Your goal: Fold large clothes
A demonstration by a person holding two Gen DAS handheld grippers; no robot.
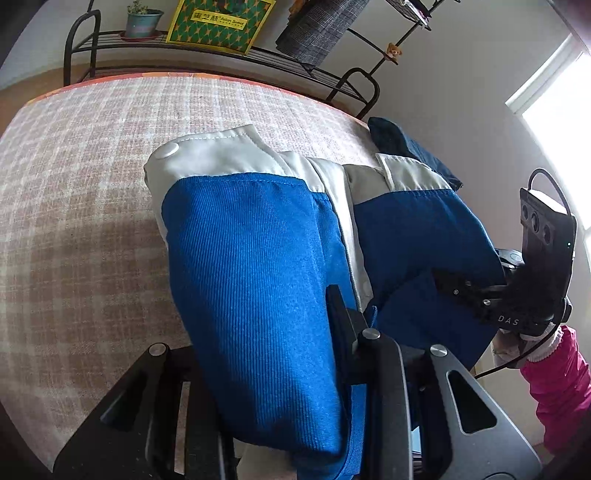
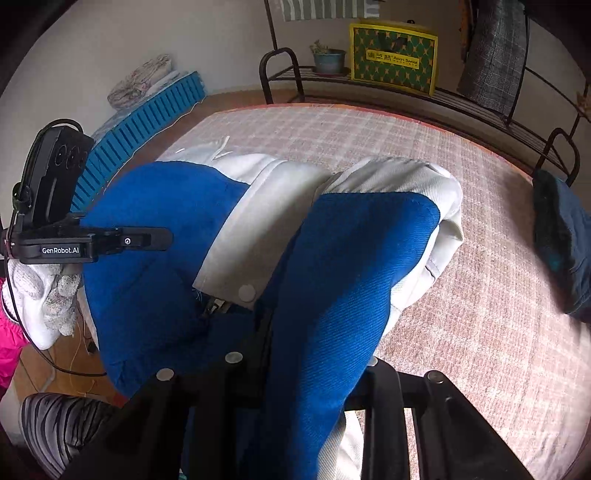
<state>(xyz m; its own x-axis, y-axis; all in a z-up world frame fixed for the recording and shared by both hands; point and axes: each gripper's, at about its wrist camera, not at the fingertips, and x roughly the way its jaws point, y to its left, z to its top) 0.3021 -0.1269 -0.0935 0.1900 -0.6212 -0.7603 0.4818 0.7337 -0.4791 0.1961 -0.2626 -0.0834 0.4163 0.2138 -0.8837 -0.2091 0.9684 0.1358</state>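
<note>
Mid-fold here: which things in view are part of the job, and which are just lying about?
In the job:
- blue and white jacket, clamped in both
- left gripper
- right gripper
- checked bed cover

Lying about:
- dark folded garment
- potted plant
- yellow-green bag
- metal rack

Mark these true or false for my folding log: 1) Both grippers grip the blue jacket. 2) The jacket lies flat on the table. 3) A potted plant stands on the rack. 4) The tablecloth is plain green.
1) True: the left gripper and the right gripper each clamp the blue jacket.
2) False: it hangs bunched between them above the table.
3) True: the potted plant stands on the rack.
4) False: the tablecloth is pink and white checked.
</note>
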